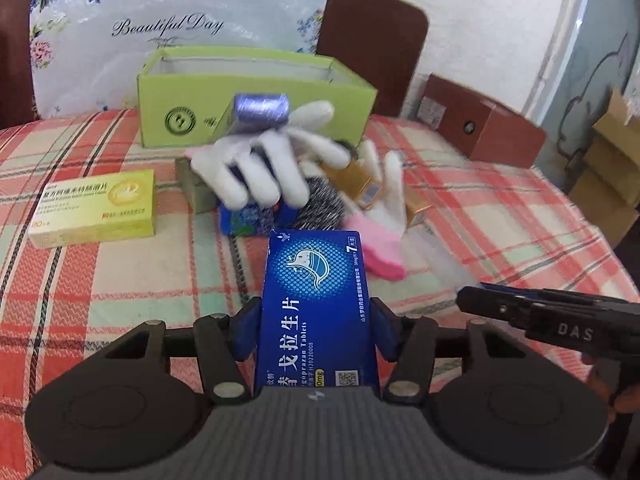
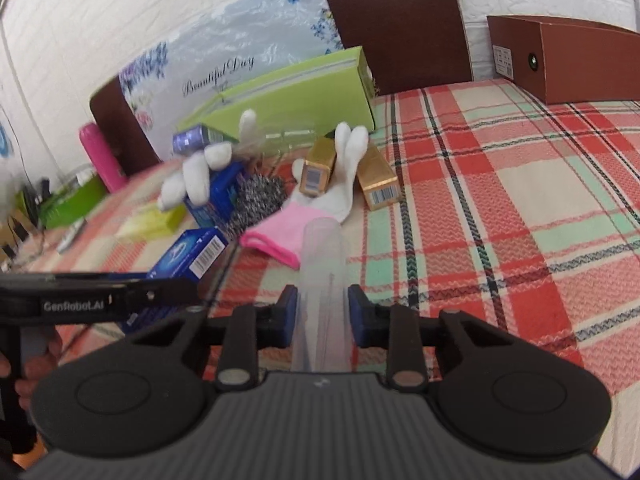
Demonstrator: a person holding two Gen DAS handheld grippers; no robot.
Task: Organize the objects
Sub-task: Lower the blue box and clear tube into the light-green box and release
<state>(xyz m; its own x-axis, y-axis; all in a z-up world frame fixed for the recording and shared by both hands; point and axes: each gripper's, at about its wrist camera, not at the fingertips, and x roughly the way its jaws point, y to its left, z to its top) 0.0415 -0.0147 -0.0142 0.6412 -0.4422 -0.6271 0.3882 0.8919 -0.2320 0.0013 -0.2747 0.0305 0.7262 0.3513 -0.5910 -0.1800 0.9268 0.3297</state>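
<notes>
My left gripper is shut on a blue tablet box that stands lengthwise between its blue pads, above the plaid cloth. From the right wrist view this box shows beside the left gripper. My right gripper is shut on a clear plastic tube that points forward. Ahead lies a heap: white gloves, one with a pink cuff, gold boxes, a steel scourer and a purple-ended box. An open green box stands behind the heap.
A yellow medicine box lies on the plaid cloth at the left. A brown carton sits at the far right by the wall. A pink bottle and green clutter stand off to the left. A floral cushion leans behind the green box.
</notes>
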